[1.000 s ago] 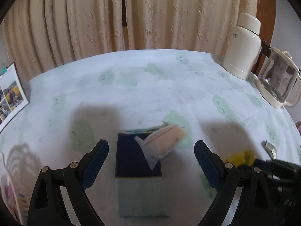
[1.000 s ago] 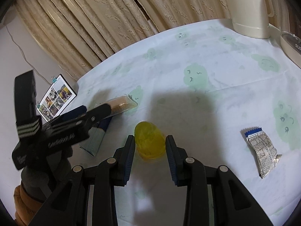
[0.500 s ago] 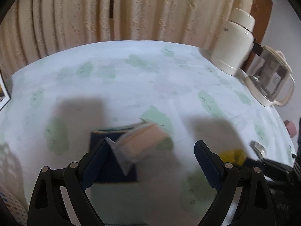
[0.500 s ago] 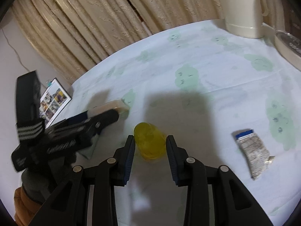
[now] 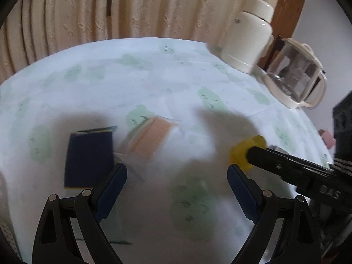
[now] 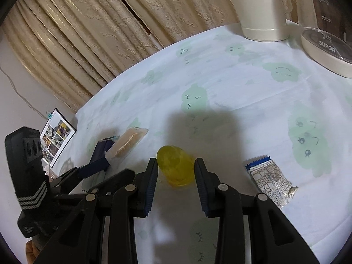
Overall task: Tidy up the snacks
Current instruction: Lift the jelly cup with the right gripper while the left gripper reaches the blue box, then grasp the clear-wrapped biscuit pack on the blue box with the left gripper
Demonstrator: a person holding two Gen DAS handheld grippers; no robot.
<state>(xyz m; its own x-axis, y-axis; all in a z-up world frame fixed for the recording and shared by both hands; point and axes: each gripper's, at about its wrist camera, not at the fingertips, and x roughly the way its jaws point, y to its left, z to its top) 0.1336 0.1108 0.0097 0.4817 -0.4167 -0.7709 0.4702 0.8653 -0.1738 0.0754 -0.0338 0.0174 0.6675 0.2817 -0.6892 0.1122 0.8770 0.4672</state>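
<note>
From my left wrist view, the left hand-held gripper hangs wide apart and empty above the worktop; a navy packet and a blurred orange wafer pack lie just ahead, side by side. From my right wrist view, the right hand-held gripper is clamped on a yellow jelly cup. A silver patterned snack packet lies on the cloth to its right.

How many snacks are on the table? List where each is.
4: yellow plastic jelly cup between the right tongs; silver patterned wrapper to its right; clear-wrapped wafer and navy packet left.
</note>
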